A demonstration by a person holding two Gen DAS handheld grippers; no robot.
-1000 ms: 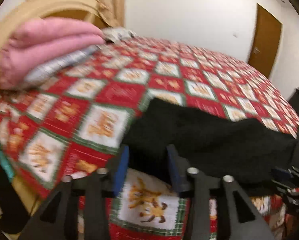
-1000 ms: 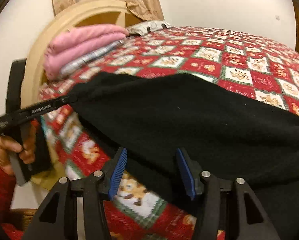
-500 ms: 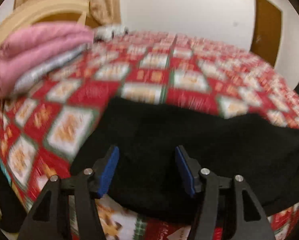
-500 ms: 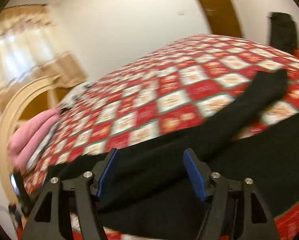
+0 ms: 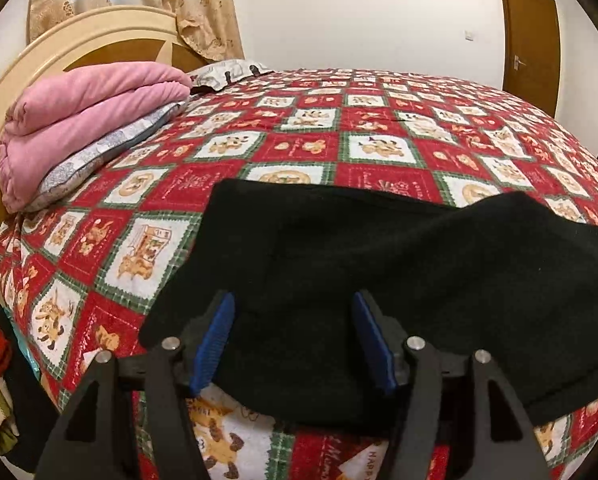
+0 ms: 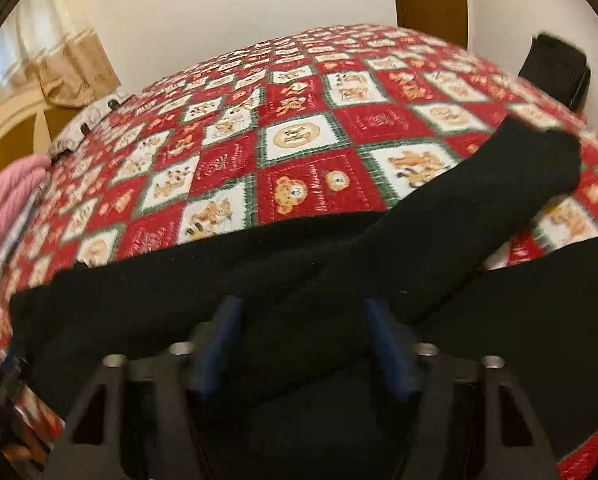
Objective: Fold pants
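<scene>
Black pants lie along the near edge of a bed with a red, white and green patchwork cover. In the right wrist view the pants spread wide, with one leg angled up to the right over the cover. My left gripper is open, its blue pads on either side of the pants' near edge. My right gripper is open just above the black cloth. Neither holds cloth.
A folded pink blanket on a grey patterned pillow lies at the bed's left, by the cream headboard. A brown door stands at the back right. A black object sits beyond the bed's far right edge.
My left gripper moved right and over the pants' edge. My right gripper swung right, away from the headboard side, so one leg now shows. Both stayed open.
</scene>
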